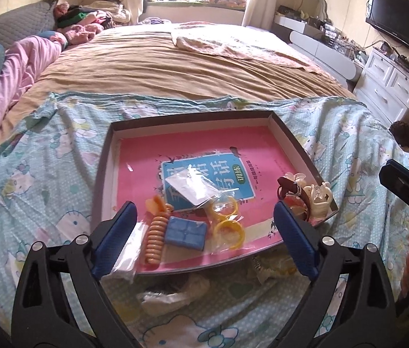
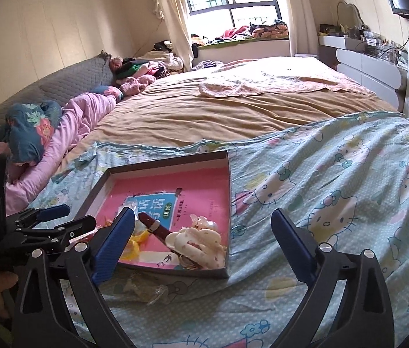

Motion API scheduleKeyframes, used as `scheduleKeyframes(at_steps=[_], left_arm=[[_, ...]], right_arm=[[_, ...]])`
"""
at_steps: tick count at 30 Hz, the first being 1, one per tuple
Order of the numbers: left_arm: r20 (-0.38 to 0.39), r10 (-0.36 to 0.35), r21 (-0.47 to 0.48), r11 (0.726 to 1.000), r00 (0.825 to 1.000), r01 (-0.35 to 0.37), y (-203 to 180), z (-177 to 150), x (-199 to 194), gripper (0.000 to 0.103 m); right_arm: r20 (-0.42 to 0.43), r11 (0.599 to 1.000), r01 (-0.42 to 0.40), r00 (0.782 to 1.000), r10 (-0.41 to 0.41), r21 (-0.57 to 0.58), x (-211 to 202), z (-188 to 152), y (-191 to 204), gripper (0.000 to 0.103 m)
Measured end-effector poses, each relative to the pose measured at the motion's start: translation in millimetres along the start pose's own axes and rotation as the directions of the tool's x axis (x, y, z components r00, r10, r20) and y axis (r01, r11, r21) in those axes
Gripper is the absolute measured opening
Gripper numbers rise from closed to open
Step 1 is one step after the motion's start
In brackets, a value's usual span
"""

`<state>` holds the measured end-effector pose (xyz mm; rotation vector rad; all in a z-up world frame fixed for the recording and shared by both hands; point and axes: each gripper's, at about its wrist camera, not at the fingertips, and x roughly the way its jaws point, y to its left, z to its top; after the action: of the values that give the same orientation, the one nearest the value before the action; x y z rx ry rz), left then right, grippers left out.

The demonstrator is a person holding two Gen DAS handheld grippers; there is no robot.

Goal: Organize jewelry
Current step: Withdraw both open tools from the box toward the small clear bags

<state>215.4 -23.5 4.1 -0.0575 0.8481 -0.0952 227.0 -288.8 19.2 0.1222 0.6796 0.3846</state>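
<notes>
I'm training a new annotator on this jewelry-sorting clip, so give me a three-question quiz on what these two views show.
1. True or false: the left tool is clamped on the small blue rectangular box.
2. The orange spiral coil band lies where? A) inside the shallow dark-rimmed tray B) on the tan bedsheet C) on the white dresser
3. Which item lies against the cream shell-shaped hair clips in the tray: the brown leather watch strap or the blue box?

Key: 1 false, its jaws stand open and hold nothing; 2 A; 3 the watch strap.
</notes>
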Motion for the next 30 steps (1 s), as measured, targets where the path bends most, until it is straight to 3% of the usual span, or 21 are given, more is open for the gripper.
scheduleKeyframes(at_steps=[13, 30], left_arm=[[0.003, 0.034, -0.026, 0.999, 0.999, -0.034, 21.2, -19.9, -20.1, 0.089], [-0.047, 0.073, -0.062, 0.995, 0.996, -0.076, 56.1, -59.2, -28.7, 0.089]], right_arm=[[-0.020, 0.999, -0.028, 0.999, 0.027, -0.031, -7.7, -10.7, 24.9, 0.094], [-0.138, 0.996, -0.056, 0.989, 0.046, -0.069, 10.9, -46.5, 61.7, 0.094]])
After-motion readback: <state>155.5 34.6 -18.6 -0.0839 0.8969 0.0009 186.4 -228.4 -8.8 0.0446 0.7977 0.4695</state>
